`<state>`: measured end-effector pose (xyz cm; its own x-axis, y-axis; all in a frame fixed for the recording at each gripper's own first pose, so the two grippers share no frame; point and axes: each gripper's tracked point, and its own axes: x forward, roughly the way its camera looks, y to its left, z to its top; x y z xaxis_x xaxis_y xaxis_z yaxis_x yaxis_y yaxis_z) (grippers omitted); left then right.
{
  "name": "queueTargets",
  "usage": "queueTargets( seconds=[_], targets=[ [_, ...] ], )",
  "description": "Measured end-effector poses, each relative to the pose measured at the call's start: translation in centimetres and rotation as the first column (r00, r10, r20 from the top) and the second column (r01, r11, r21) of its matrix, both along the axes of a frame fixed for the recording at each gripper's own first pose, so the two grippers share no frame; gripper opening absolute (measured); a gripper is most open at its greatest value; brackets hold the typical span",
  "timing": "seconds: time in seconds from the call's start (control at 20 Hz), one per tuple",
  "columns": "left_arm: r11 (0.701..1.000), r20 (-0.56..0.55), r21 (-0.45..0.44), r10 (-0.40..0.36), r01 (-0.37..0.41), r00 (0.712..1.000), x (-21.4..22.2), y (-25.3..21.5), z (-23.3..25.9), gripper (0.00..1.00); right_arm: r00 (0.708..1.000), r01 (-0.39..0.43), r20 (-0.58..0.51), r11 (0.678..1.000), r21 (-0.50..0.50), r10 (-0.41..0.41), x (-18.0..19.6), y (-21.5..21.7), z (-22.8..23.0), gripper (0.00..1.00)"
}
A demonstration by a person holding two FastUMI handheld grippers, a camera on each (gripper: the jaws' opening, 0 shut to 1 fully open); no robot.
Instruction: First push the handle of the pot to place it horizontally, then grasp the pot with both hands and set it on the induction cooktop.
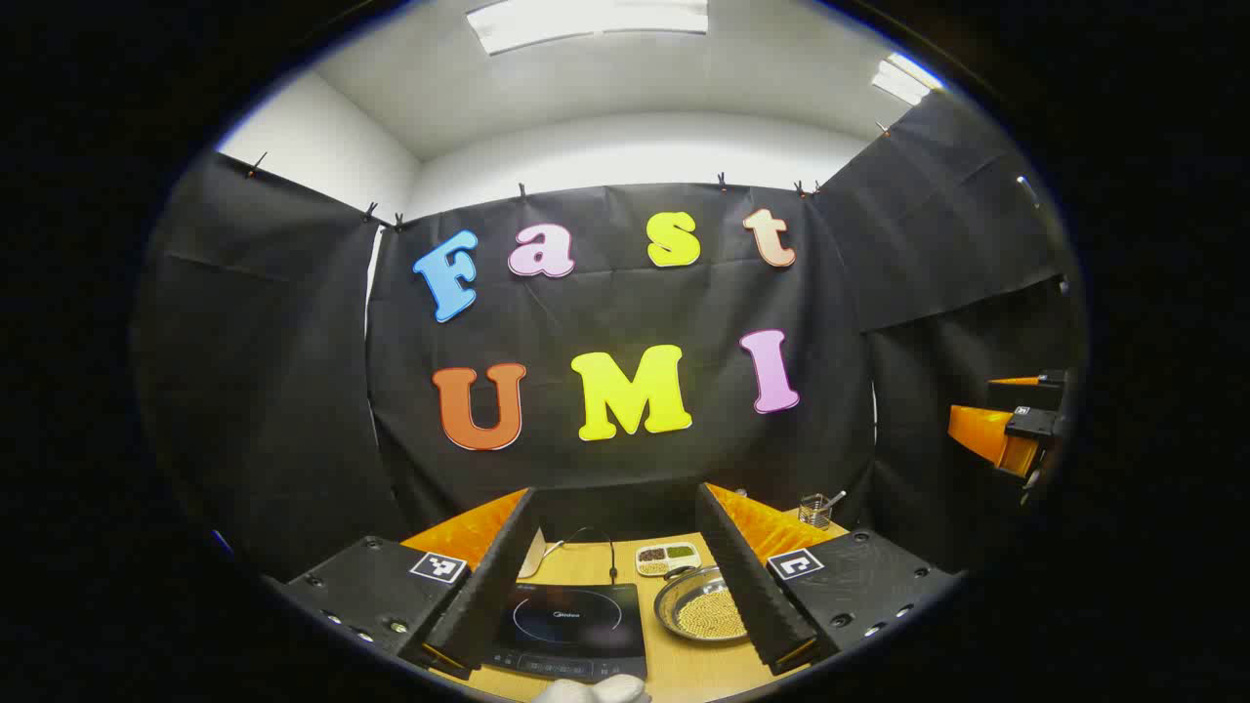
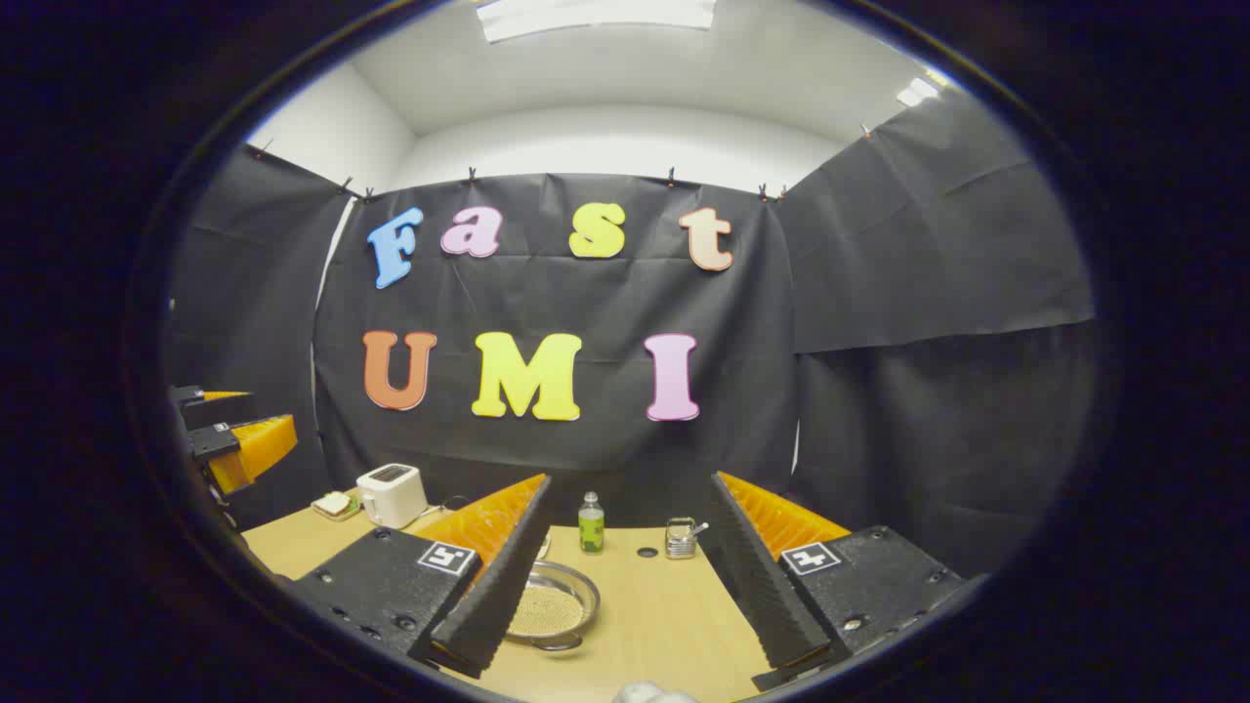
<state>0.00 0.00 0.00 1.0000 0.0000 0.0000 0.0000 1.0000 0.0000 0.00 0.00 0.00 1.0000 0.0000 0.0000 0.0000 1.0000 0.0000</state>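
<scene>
Both tongs, left gripper (image 1: 613,586) and right gripper (image 2: 625,586), hang spread and empty. The shallow round steel pot (image 1: 701,606) sits ahead, untouched, right of the flat black induction cooktop (image 1: 571,625). Handle push likely comes next.

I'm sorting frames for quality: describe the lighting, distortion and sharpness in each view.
Left gripper view: bright ceiling light washes out white, fisheye bends the walls, the cooktop and pot stay sharp. Right gripper view: same even overhead light, curved edges, the pot and bottle look clear, without strong shadows.

The round shiny metal pot (image 1: 701,612) looks smooth. The flat black induction cooktop (image 1: 574,625) has a glossy glass-like top. The light wooden table (image 2: 664,610) looks matt and smooth.
</scene>
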Motion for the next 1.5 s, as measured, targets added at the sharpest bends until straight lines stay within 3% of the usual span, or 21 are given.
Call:
queueTargets(
  seconds=[1.0, 1.05, 1.15, 1.2, 1.35, 1.5],
  targets=[
    [1.0, -0.009, 0.006, -0.005, 0.005, 1.0, 0.3, -0.6, -0.3, 0.96, 0.999, -0.002, -0.049, 1.0, 0.006, 0.002, 0.7, -0.7, -1.0, 0.98],
    [1.0, -0.007, 0.007, -0.005, 0.005, 1.0, 0.3, -0.5, -0.3, 0.96, 0.999, -0.003, -0.047, 1.0, 0.002, 0.003, 0.7, -0.6, -1.1, 0.95],
    [1.0, -0.003, 0.011, -0.009, 0.01, 1.0, 0.4, -0.5, -0.2, 0.96, 0.998, -0.004, -0.063, 1.0, -0.003, 0.004, 0.9, -0.4, -1.4, 0.83],
    [1.0, -0.003, 0.012, -0.01, 0.01, 1.0, 0.4, -0.4, -0.2, 1.0, 0.997, -0.005, -0.081, 1.0, -0.003, 0.005, 1.0, -0.2, -1.8, 0.64],
    [1.0, -0.005, 0.013, -0.015, 0.015, 1.0, 0.3, -0.4, -0.3, 0.96, 0.991, -0.016, -0.135, 0.999, 0.036, 0.021, 1.2, 0.1, -3.3, 0.08],
    [1.0, -0.012, 0.013, -0.025, 0.025, 1.0, 0.2, -0.6, -0.7, 0.96, 0.971, -0.086, -0.215, 0.992, 0.097, 0.106, 1.0, 2.2, -5.8, 0.02]
  ],
)
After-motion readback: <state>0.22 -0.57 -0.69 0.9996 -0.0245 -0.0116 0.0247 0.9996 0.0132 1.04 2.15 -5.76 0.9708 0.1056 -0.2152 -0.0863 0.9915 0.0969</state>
